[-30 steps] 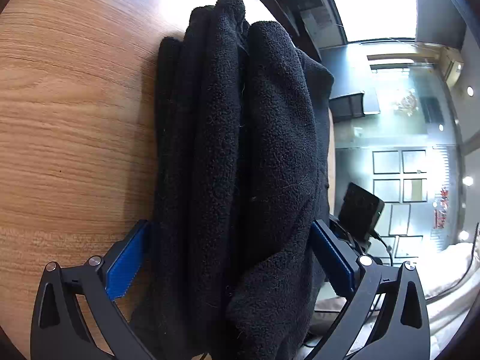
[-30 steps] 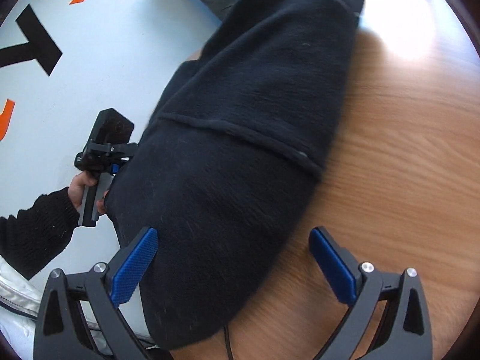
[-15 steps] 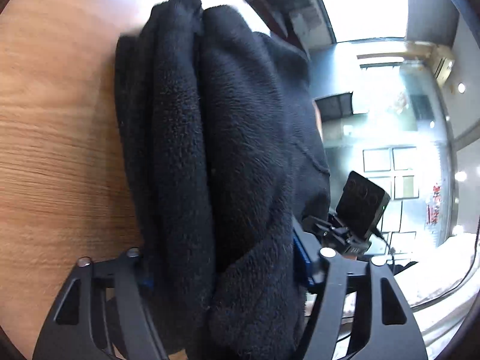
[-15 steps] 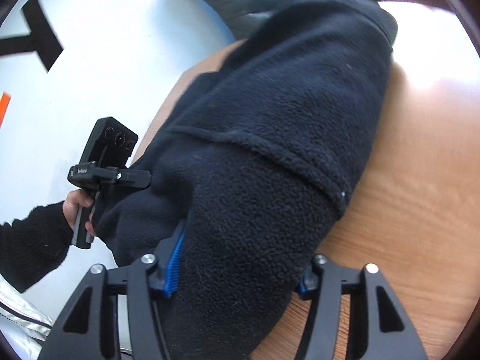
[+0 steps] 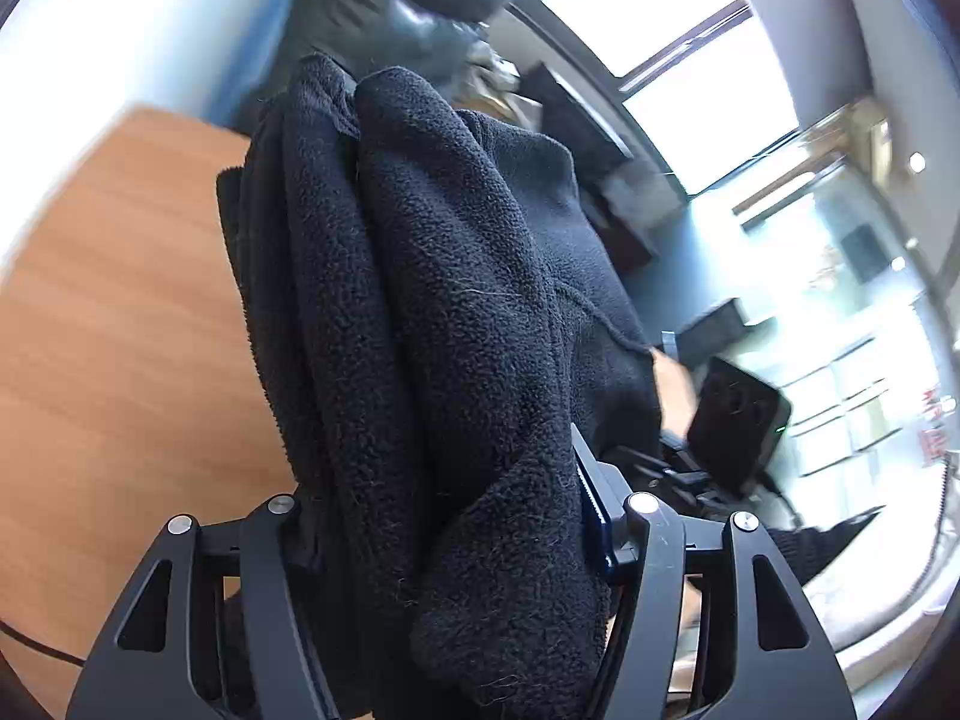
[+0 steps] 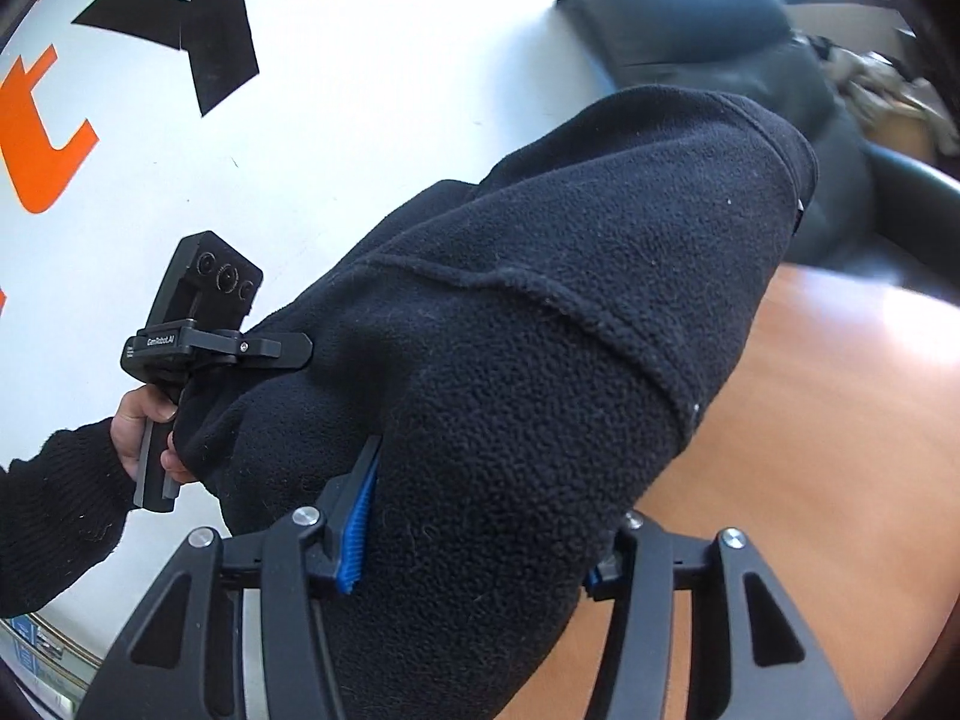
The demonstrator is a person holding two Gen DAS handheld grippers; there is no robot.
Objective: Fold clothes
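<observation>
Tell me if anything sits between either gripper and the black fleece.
Nothing visible does. The left gripper and the right gripper are each shut directly on the black fleece, holding the folded bundle above the wooden table.

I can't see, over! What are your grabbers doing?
Left gripper shut on black fleece. Right gripper shut on it too. Fleece bunched thick above the wooden table. Nothing blocking.
</observation>
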